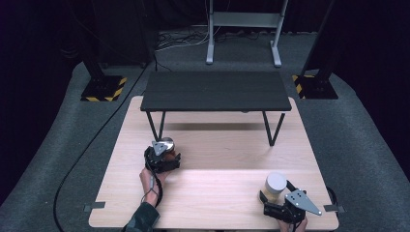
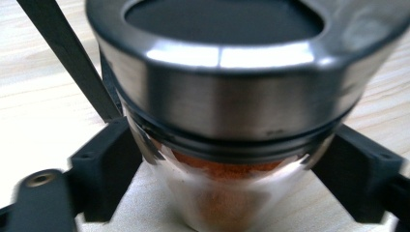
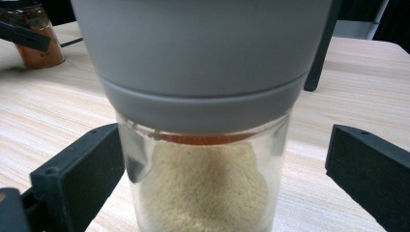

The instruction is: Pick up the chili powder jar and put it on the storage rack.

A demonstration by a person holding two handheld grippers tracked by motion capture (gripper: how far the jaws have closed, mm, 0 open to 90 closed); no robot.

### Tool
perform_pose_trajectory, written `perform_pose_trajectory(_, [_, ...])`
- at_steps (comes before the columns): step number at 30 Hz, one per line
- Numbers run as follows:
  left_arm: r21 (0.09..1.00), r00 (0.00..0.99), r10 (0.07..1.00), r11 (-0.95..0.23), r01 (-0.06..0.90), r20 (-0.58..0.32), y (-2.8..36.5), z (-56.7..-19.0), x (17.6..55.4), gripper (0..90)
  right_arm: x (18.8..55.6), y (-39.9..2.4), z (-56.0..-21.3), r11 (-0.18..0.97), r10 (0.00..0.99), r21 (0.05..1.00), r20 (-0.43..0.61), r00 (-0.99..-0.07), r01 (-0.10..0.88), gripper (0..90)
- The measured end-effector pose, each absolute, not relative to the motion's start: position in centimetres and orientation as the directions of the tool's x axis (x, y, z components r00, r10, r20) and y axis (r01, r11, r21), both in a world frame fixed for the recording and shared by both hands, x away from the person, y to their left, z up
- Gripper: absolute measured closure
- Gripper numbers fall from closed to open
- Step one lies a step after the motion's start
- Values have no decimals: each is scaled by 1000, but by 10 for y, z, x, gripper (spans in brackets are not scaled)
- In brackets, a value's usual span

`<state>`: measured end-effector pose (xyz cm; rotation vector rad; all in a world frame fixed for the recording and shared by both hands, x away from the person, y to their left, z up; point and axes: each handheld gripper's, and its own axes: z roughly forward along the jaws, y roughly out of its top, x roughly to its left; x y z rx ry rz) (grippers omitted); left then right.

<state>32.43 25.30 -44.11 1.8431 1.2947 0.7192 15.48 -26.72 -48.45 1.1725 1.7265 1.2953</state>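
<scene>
- Left gripper (image 1: 165, 153) at the left-middle of the light wooden table (image 1: 217, 203), just in front of a leg of the small black shelf (image 1: 215, 91).
- Its jaws closed on a glass spice jar (image 2: 227, 193) with orange-red powder and a shiny steel lid (image 2: 227, 92); both black pads pressing the glass just under the lid, one from each side.
- Jaws about half spread here, stopped by the width of the jar.
- Jar upright on the table; in the high view mostly hidden under the gripper, with the steel lid seen at its front.
- Right gripper (image 1: 276, 199) near the front right corner of the table, held by a hand at the lower edge.
- Its jaws spread wide around a second glass jar (image 3: 203, 188), filled with pale beige grains and closed with a matt grey lid (image 3: 203, 53).
- Left pad just beside the glass, maybe touching, cannot tell for sure; right pad clearly apart from it, with bare table between.
- Second jar standing upright between the jaws, not pinched.
- Orange jar seen again far off in the right gripper view, at the top left, with the other gripper on it.
- No label, brand or readable writing on either jar or lid.
</scene>
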Motion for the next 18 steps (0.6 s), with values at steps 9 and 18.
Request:
perform_pose_trajectory(9, [826,331,944,-188,531,2,257,-446,326,302,155,-268,-485,101,929,960,3,-371,260,0])
perform_pose_trajectory(18, [827,339,941,-189,530,-3,259,-446,326,309,155,-267,-485,102,929,960,1,-371,259,0])
